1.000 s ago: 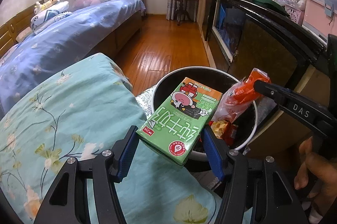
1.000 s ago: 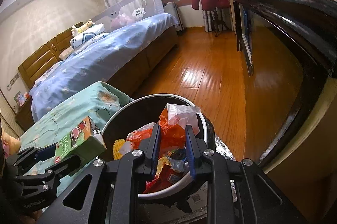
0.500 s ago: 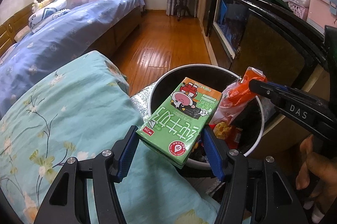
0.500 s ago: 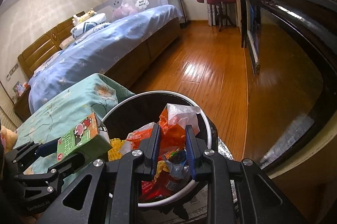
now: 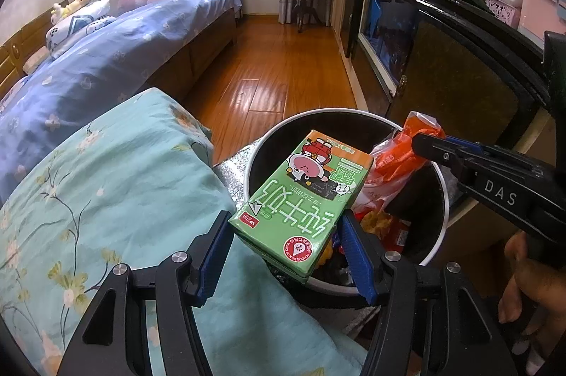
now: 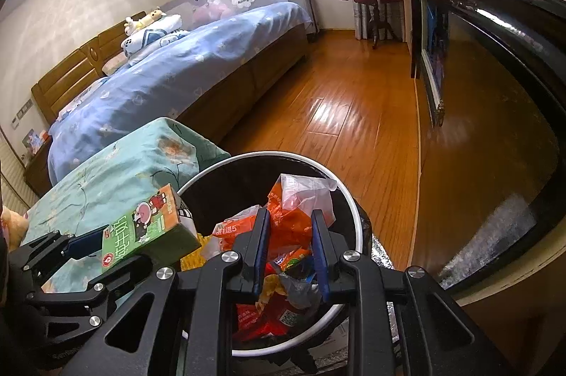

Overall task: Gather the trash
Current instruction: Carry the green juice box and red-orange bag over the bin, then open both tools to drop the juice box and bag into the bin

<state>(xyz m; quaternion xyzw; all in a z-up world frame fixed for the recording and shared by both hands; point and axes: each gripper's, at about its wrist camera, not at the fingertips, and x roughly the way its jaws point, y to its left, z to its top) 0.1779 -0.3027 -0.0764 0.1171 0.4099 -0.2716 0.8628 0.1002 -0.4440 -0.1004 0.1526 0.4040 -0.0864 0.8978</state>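
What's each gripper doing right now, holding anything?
Left gripper: shut on the green milk carton, over the trash bin.
Right gripper: shut on the orange snack wrapper, over the same bin.

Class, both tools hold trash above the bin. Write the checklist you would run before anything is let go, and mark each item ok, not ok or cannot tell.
1. Left tool grips the carton: ok.
2. Right tool grips the orange wrapper: ok.
3. Wrapper hangs inside the bin rim: ok.
4. Carton fully over the opening: not ok, its near end overhangs the rim toward the teal blanket.
5. Room left in the bin: cannot tell, wrappers already lie inside.
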